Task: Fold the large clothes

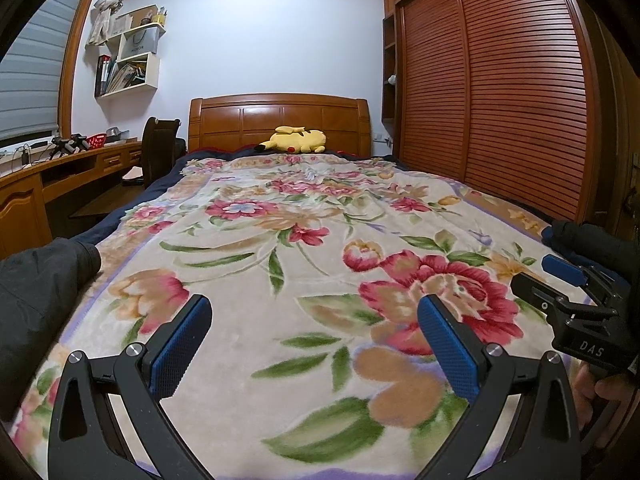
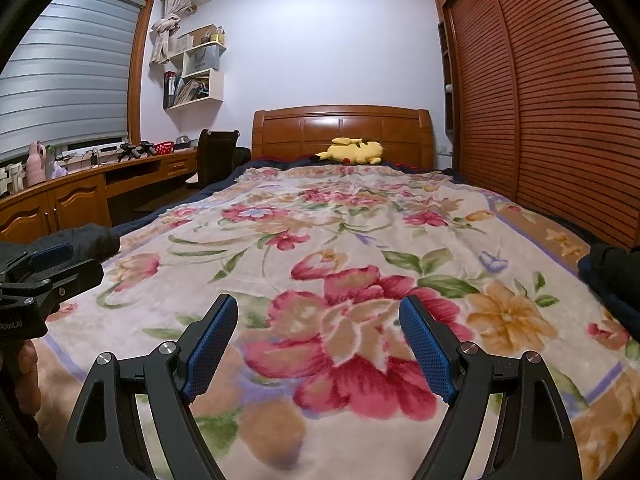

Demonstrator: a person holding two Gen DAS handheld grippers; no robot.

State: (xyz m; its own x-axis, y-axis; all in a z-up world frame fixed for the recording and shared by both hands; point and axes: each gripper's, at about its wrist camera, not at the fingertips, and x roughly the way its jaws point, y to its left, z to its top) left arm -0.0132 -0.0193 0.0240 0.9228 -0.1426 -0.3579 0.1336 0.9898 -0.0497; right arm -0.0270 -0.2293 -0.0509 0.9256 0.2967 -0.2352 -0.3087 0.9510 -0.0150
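Both grippers hover above the near end of a bed covered by a floral blanket [image 1: 280, 240]. The left gripper [image 1: 314, 332] has its jaws spread wide with nothing between them; the right gripper [image 2: 318, 330] is likewise spread and holds nothing. A dark garment [image 1: 44, 280] lies at the blanket's left near edge, and more dark cloth [image 2: 612, 276] lies at the right edge. A yellow plush toy [image 1: 294, 140] rests at the far end, against the wooden headboard [image 1: 280, 116].

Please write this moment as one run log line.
left gripper: open, empty | right gripper: open, empty | dark garment: on floral blanket, ungrasped
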